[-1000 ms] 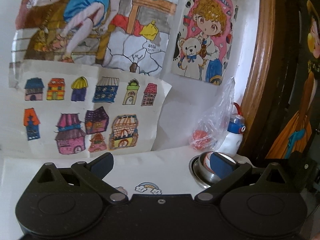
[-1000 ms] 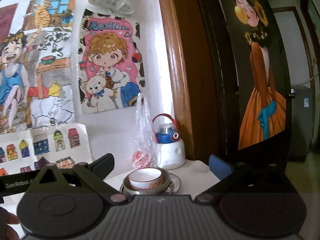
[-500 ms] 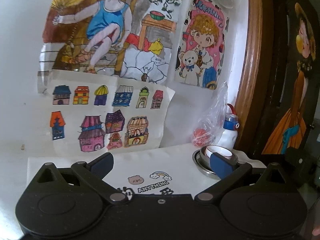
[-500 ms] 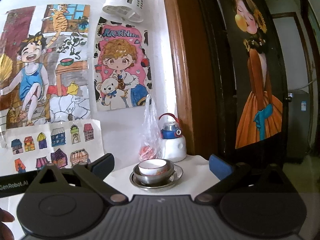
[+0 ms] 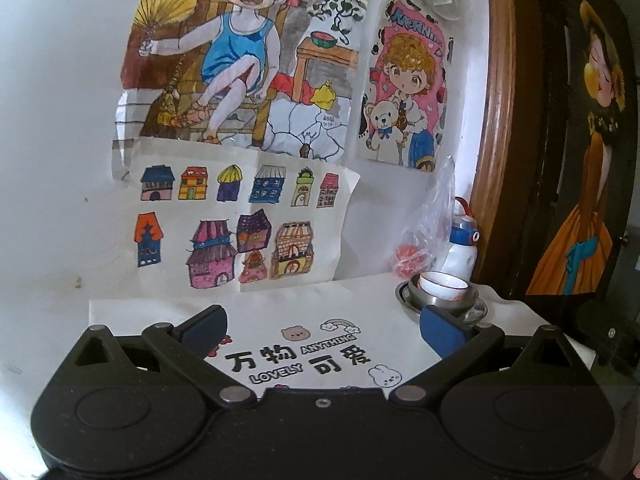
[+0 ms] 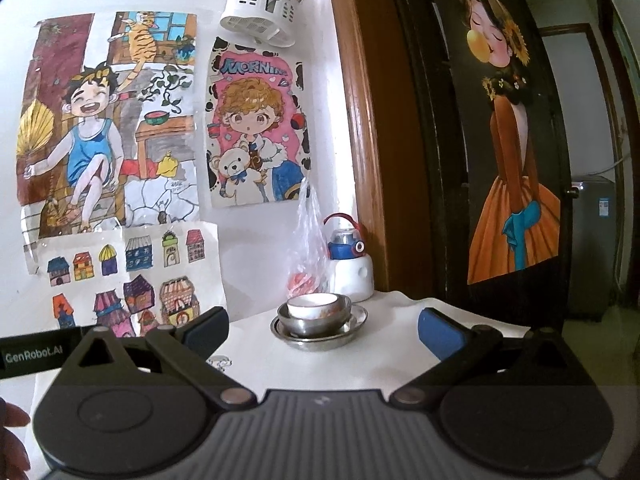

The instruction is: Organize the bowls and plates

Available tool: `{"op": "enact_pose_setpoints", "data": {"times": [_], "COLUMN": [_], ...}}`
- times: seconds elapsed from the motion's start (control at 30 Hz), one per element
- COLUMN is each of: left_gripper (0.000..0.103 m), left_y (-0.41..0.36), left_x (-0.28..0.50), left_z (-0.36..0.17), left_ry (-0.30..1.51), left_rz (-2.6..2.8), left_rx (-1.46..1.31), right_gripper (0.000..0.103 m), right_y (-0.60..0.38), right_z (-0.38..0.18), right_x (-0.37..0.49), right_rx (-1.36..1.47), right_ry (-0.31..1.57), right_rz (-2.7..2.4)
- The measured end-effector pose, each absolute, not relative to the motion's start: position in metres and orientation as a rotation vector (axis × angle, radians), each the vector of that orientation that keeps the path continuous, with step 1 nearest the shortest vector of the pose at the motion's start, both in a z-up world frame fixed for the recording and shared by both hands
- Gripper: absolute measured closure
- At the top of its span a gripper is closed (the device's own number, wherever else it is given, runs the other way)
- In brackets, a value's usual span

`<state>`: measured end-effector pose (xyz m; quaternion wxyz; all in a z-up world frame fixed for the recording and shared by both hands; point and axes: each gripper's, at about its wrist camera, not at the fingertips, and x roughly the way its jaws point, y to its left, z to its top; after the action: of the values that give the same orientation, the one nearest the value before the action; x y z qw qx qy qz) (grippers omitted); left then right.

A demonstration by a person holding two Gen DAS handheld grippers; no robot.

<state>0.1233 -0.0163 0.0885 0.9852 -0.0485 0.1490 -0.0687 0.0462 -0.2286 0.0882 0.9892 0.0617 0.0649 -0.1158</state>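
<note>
bowls and plate sit stacked at the back of the tabletop (image 6: pixel 400 360): a small white bowl (image 6: pixel 314 305) with a reddish pattern nests inside a steel bowl (image 6: pixel 320 320), and that sits on a shallow steel plate (image 6: pixel 320 336). in the right wrist view the stack lies ahead of the right hand-held gripper (image 6: pixel 322 330), between the lines of its two fingers but beyond the tips, not touched. that hand-held gripper is spread wide and holds nothing. in the left wrist view the same stack (image 5: pixel 442 294) shows at the right, just past the blue pad (image 5: pixel 438 330) of the right-side finger, which overlaps the plate's rim in the picture; whether they touch i cannot tell. the left hand-held gripper (image 5: pixel 322 330) is also wide apart and empty, over a white cloth (image 5: pixel 280 312) printed with "anything lovely", chinese characters and small cartoon animals.

just behind the stack stand a white bottle with a blue cap and red strap (image 6: pixel 350 264) and a clear plastic bag (image 6: pixel 306 256) with something red inside, both against the white wall. coloured drawings (image 6: pixel 108 128) hang on that wall, with a white utensil holder (image 6: pixel 256 12) above them. a wooden door frame (image 6: pixel 364 140) rises to the right, then a dark door (image 6: pixel 500 160) bearing a painted figure in an orange dress. fingertips (image 6: pixel 12 440) show at the lower left edge of the right wrist view.
</note>
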Motion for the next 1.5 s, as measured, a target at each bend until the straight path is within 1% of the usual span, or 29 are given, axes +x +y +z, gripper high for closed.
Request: {"op": "enact_pose_setpoints", "data": {"times": [0.43,0.73,0.97,1.5], "left_gripper": [0.001,0.001,0.001,0.001], "left_y": [-0.006,0.008,0.009,0.015], "left_x": [0.082,0.059,0.037,0.016], "left_z": [0.066,0.051,0.045,0.030], "left_ry": [0.295,0.305,0.284,0.271], "left_rz": [-0.137,-0.125,-0.111,-0.067], "left_rx": [-0.052,-0.117,-0.111,-0.119], "right_gripper": [0.000,0.000,0.000,0.000], "right_y": [-0.219,-0.215,-0.213,-0.200], "right_z": [0.061,0.044,0.037,0.017], "right_x": [0.012,-0.013,-0.031,-0.040], "right_rx": [0.152,0.180,0.180,0.174], "right_ry": [0.151,0.158,0.161,0.179], "right_rz": [-0.221,-0.207,-0.199,-0.167]}}
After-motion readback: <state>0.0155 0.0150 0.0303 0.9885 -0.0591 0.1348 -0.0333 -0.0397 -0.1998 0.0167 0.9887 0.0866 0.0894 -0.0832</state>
